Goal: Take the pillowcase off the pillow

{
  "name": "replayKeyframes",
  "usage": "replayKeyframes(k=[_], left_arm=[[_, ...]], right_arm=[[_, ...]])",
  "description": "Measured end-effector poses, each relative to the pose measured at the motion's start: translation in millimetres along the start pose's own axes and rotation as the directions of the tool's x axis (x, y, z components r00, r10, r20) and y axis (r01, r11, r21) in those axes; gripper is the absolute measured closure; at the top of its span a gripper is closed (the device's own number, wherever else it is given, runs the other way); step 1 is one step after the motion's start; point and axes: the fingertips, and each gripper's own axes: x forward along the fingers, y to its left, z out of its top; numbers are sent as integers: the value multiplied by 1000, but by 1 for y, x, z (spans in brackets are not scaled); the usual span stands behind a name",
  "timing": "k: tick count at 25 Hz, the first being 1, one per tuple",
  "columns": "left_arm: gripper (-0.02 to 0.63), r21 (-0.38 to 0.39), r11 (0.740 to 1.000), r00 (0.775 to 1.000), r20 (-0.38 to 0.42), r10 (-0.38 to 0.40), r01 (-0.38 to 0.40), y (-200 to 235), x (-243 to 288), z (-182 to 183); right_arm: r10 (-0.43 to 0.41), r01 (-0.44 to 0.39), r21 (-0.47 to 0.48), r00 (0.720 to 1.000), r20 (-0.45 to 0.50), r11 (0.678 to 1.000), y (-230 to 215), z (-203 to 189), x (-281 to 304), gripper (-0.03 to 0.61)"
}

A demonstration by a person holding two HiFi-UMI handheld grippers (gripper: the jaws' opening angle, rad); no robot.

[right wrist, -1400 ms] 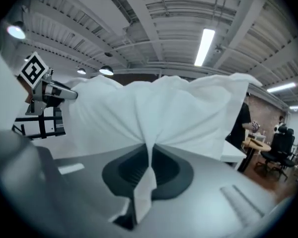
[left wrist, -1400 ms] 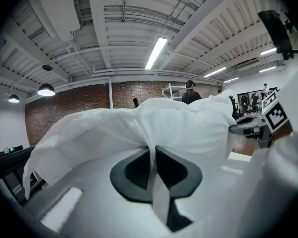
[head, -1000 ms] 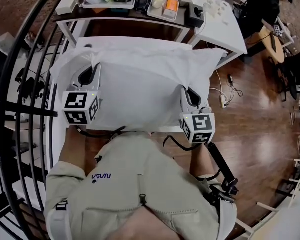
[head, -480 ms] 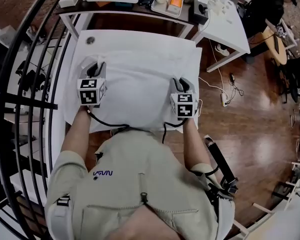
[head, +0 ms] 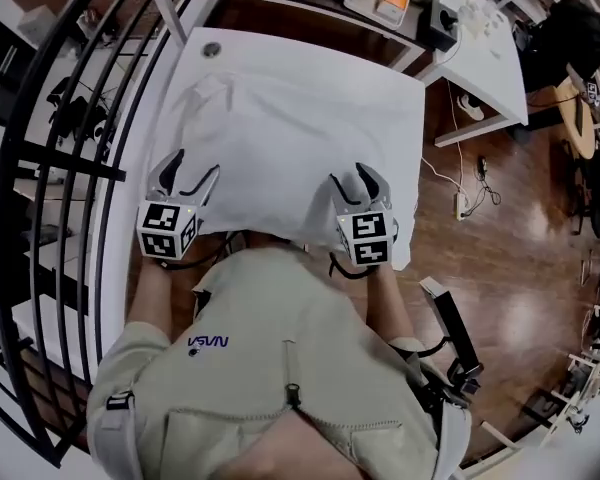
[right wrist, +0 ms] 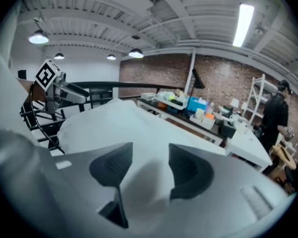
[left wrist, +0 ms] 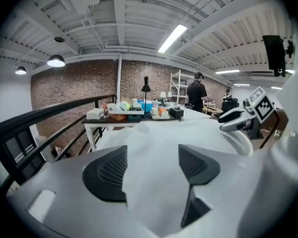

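Pillow (head: 290, 133) lies flat on white counter (head: 315, 56). Left tongs (head: 193, 168) and right tongs (head: 351, 181) sit at its near edge. Both have just been opening and are wide, with white cloth between them, unpinched.

read: NASA logo (head: 206, 343), upside down | on: beige shirt (head: 280, 398), chest | else: nothing legible

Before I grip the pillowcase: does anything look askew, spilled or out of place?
Nothing is spilled or damaged. The pillow lies flat on the white table; only its far left corner is bunched into a peak. The jaws of the left gripper and right gripper have just been opening over the cloth, not pinching it.
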Motion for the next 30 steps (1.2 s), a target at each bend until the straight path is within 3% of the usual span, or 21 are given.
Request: replayKeyframes(k=[3,6,9,17,20,26,30], left_arm=[[253,-8,999,987,-154,-37,37,-15,5,-58],[276,7,999,975,-216,-45,48,-21,22,-91],[324,55,997,978,-205,-33,45,-23,47,-87],[394,194,979,989,-144,-37,65,-18,137,-29],[405,194,978,987,-152,-48,77,-28,142,-30],[405,154,985,988,-140,-60,82,-32,118,-36],[442,123,991,998,-39,-46,50,-24,88,-18]], right_arm=[[37,-38,-5,993,-108,999,14,-26,15,345],[-7,3,-34,992,-127,999,12,-37,26,348],[-91,83,-83,990,-104,993,4,-33,35,357],[-252,231,-185,962,-101,955,-63,-7,84,377],[-226,203,-208,970,-93,957,-67,-7,88,408],[-171,167,-124,985,-26,978,-59,-7,66,407],[-165,167,-52,985,45,984,-50,9,38,407]])
